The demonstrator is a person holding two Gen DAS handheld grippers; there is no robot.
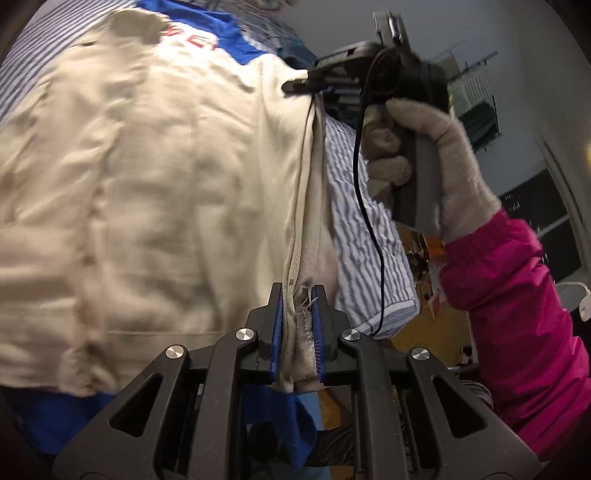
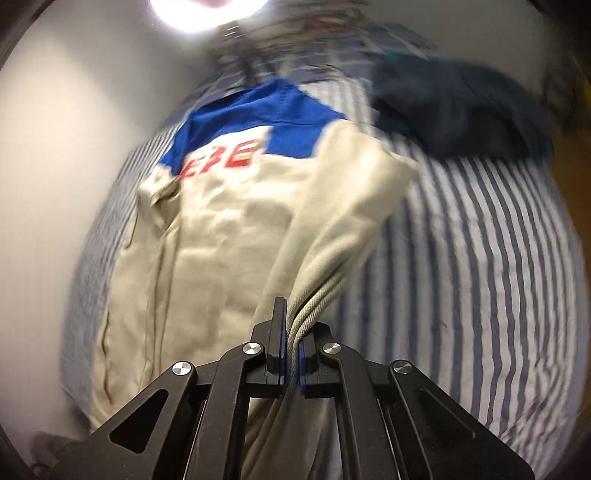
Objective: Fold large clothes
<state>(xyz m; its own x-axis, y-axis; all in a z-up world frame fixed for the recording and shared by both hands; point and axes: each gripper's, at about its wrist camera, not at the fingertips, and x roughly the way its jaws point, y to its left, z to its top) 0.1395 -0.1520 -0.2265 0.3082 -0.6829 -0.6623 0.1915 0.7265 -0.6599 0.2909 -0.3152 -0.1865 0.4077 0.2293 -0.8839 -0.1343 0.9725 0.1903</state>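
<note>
A large cream jacket with blue shoulders and red letters lies on a blue-and-white striped bed. My left gripper is shut on its cream edge near the hem, with a blue part hanging below the jaws. The right gripper shows in the left wrist view, held by a gloved hand, pinching the same edge farther up. In the right wrist view the jacket spreads ahead and my right gripper is shut on a bunched fold of cream fabric lifted off the striped bed.
A dark blue garment lies on the bed at the far right. A pale wall runs along the bed's left side. A bright lamp glares at the top. Past the bed's edge are a wooden floor and clutter.
</note>
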